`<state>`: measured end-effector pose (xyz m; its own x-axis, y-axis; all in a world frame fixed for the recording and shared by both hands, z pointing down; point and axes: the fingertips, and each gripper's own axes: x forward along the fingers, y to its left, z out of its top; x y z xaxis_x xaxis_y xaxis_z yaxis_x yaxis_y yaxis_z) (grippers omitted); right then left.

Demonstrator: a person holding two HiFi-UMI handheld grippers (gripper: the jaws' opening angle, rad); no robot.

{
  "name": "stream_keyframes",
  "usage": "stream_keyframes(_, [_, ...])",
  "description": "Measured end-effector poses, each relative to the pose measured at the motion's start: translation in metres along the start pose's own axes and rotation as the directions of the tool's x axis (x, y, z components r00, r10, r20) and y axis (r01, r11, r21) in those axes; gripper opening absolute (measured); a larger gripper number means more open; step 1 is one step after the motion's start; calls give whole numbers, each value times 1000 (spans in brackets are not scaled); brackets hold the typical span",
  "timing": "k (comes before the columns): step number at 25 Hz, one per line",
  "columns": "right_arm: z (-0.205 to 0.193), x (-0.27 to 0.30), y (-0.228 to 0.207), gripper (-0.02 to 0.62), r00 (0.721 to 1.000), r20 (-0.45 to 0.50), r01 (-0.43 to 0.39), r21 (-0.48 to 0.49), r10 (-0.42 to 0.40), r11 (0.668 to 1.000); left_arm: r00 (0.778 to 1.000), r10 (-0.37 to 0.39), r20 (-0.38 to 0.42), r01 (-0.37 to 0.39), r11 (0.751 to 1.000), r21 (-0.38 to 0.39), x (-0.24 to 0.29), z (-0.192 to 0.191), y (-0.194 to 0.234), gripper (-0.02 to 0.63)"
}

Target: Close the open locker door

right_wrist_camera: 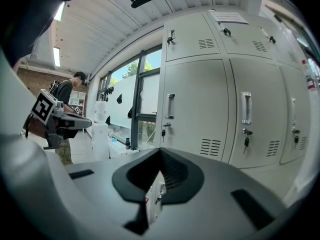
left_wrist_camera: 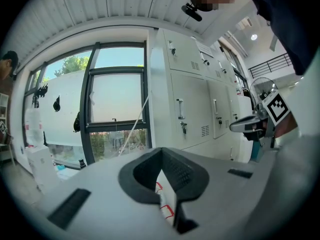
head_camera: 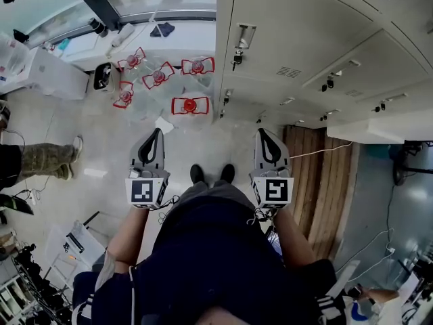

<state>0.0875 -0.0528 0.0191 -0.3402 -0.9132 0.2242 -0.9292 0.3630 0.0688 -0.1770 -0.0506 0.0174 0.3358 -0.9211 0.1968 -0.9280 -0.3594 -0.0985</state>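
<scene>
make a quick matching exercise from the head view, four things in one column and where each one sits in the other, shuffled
Things
1. clear plastic bottles with red labels
2. brown wooden slatted boards
3. pale grey metal lockers
4. pair of black shoes

Places
A. between the left tongs and the right tongs
B. filling the upper right of the head view
C. standing left of the lockers, beyond the left tongs
D. lying just right of the right tongs

Pairs: 1-C, 2-D, 3-B, 4-A

Workplace locker area: row of grey metal lockers (right_wrist_camera: 195, 109), large window (left_wrist_camera: 117, 96), water jugs (head_camera: 190, 105) on floor (head_camera: 108, 151).
</scene>
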Motion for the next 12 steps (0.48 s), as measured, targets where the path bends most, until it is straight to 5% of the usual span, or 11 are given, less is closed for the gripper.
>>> stream_keyframes(12, [-2,4,-2,-3,1000,-20,2,-8,-3,1000,1000,-5,20,5,1000,3,3,10,0,5])
